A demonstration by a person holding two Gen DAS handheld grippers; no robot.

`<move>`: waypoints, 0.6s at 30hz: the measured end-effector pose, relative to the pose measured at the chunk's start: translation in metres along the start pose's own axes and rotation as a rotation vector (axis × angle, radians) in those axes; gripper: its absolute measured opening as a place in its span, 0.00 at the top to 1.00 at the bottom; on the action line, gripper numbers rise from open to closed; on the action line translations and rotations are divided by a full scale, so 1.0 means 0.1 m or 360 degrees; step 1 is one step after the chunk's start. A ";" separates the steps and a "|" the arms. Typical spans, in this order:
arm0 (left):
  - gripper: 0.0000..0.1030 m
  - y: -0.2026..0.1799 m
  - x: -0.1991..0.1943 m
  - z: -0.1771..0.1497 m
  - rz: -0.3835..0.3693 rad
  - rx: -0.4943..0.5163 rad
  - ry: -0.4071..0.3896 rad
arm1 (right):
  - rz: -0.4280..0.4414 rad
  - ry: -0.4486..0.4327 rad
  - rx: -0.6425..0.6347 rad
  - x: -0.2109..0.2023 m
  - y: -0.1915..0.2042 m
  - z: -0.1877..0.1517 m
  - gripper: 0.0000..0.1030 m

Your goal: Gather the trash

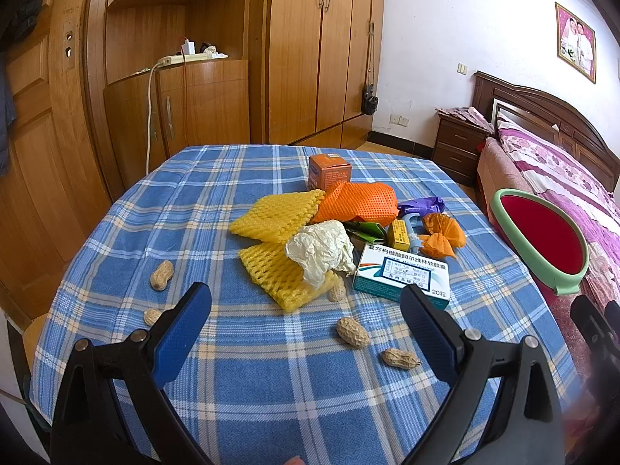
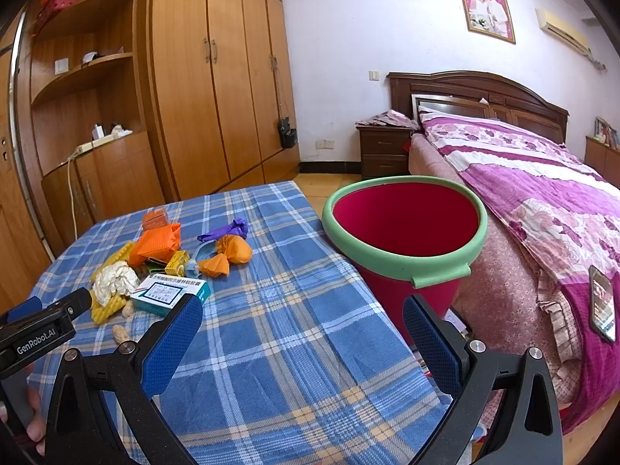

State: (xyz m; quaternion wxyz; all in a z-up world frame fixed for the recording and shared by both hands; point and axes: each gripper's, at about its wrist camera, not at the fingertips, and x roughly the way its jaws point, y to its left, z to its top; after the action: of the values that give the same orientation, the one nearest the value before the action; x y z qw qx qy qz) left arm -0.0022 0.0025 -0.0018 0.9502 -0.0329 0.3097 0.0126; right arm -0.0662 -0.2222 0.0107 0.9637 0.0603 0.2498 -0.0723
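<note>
A heap of trash lies mid-table on the blue plaid cloth (image 1: 240,379): yellow foam nets (image 1: 277,215), crumpled white paper (image 1: 321,252), an orange net (image 1: 358,201), a white-teal medicine box (image 1: 403,275), an orange box (image 1: 329,170) and several peanuts (image 1: 352,332). My left gripper (image 1: 306,314) hovers open just short of the heap, nothing between its fingers. The red bucket with a green rim (image 2: 405,228) stands off the table's right edge. My right gripper (image 2: 302,325) is open and empty near that edge, facing the bucket. The heap shows as well in the right wrist view, with the medicine box (image 2: 170,294) nearest.
Wooden wardrobes (image 1: 317,46) and shelves stand behind the table. A bed with a purple floral cover (image 2: 542,209) lies to the right, a phone (image 2: 602,302) on it. A nightstand (image 2: 383,151) sits beside the headboard. A hand (image 2: 33,414) holds the left gripper.
</note>
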 end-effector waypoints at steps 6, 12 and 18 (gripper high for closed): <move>0.05 0.00 0.00 0.00 0.0001 -0.0002 0.0003 | 0.0001 -0.0001 0.0001 0.00 0.00 0.00 0.00; 0.05 0.00 0.00 -0.01 -0.0001 -0.0001 0.0006 | -0.0003 -0.0002 0.0004 0.01 0.00 0.01 0.00; 0.05 -0.02 0.00 -0.03 0.0001 0.0004 0.0006 | -0.0004 -0.0002 0.0005 0.01 -0.01 0.01 0.00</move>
State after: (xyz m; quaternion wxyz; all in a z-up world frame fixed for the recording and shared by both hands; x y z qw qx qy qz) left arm -0.0043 0.0005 -0.0039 0.9497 -0.0317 0.3114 0.0124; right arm -0.0652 -0.2230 0.0110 0.9637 0.0615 0.2491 -0.0738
